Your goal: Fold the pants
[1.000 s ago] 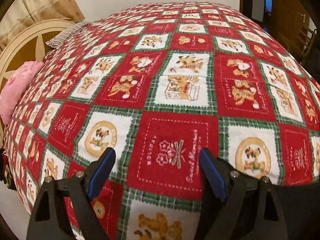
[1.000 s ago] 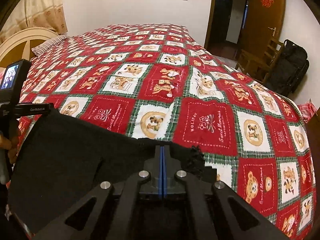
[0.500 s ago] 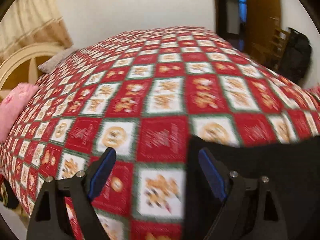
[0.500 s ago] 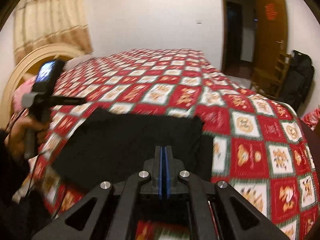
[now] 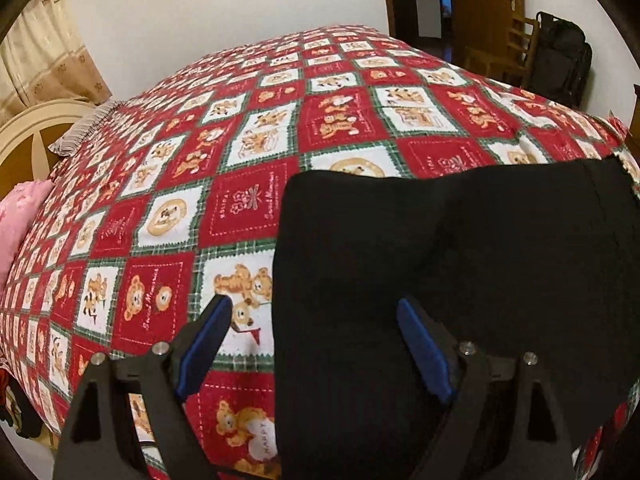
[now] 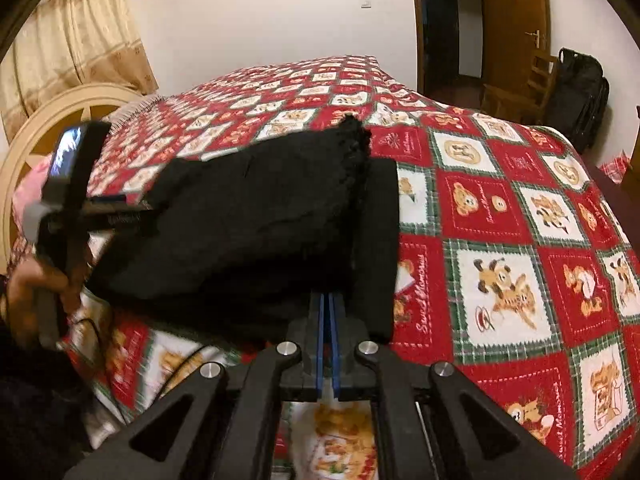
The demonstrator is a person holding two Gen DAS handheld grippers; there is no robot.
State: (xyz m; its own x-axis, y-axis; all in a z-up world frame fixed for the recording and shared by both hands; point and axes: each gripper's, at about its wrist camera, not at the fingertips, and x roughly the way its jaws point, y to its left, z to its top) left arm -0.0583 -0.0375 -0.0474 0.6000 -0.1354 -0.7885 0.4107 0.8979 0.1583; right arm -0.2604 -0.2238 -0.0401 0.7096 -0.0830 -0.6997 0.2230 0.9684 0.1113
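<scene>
The black pants [image 5: 460, 264] lie on the red teddy-bear bedspread [image 5: 240, 160], filling the right half of the left wrist view. My left gripper [image 5: 312, 302] hovers open over their left edge, which runs between the blue pads [image 5: 204, 344] without touching them. In the right wrist view the pants [image 6: 256, 220] are doubled over, a frayed hem [image 6: 356, 132] on top and the near edge raised off the bedspread [image 6: 500, 240]. My right gripper [image 6: 328, 300] is shut on that near edge. A hand [image 6: 36, 284] at the left holds the other gripper's handle.
A cream headboard [image 5: 28, 132], a striped pillow [image 5: 84, 128] and a pink pillow [image 5: 16, 220] are at the bed's left end. A wooden chair [image 6: 528, 88] and a black bag [image 6: 580, 96] stand by the open door at the right.
Both grippers have shifted across the bed. The pants have come into the left wrist view from the right and now lie under the open left gripper. The right gripper stays shut on them.
</scene>
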